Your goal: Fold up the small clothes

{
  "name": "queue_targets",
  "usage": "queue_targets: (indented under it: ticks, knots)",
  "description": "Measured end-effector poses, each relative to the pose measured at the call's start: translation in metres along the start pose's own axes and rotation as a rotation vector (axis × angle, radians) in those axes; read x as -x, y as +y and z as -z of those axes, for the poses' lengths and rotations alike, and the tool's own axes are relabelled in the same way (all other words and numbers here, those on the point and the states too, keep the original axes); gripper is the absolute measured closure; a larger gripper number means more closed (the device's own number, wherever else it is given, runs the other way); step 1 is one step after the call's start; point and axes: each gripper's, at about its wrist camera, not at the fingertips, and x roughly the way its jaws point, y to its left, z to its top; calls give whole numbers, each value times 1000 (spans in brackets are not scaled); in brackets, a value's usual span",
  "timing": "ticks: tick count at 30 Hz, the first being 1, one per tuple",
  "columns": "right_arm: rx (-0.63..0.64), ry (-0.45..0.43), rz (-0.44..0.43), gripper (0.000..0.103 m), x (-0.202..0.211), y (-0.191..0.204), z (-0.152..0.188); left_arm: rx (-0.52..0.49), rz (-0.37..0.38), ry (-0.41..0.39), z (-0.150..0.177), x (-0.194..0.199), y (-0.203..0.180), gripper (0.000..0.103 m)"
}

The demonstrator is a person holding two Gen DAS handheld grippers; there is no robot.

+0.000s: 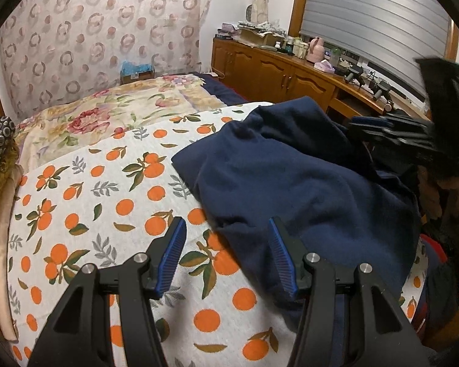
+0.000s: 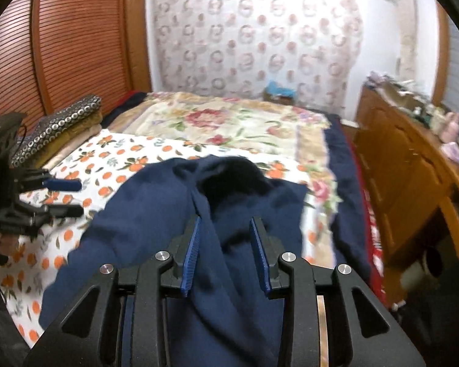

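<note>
The navy garment (image 1: 306, 177) lies crumpled on the orange-print sheet (image 1: 107, 202) of the bed. My left claw (image 1: 226, 229) is open above the sheet, just beside the cloth edge. My right claw (image 2: 225, 223) is parted over the garment, its pads (image 2: 192, 244) not pressing it.
</note>
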Motion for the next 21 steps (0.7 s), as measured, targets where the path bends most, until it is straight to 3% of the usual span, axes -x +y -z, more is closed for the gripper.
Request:
queue_targets:
  ticks: [6,7,8,12,21]
  knots:
    - [4,73,-61,72,-47,0,-15,-2,13,22,4,-6,-3,49]
    - [7,77,-70,81,-48,1,-16,-5,16,26,5,-6,-4,49]
    - [5,83,-89,84,-50,-1,-17,-8,17,27,7,-6,-6,49]
    - [-14,61,-81,84,-42,-8,-21,-10,27,27,8,-5,-9,49]
    - [-19,15,-96,68,-27,1,-29,-20,32,21,8,-2,-13,49]
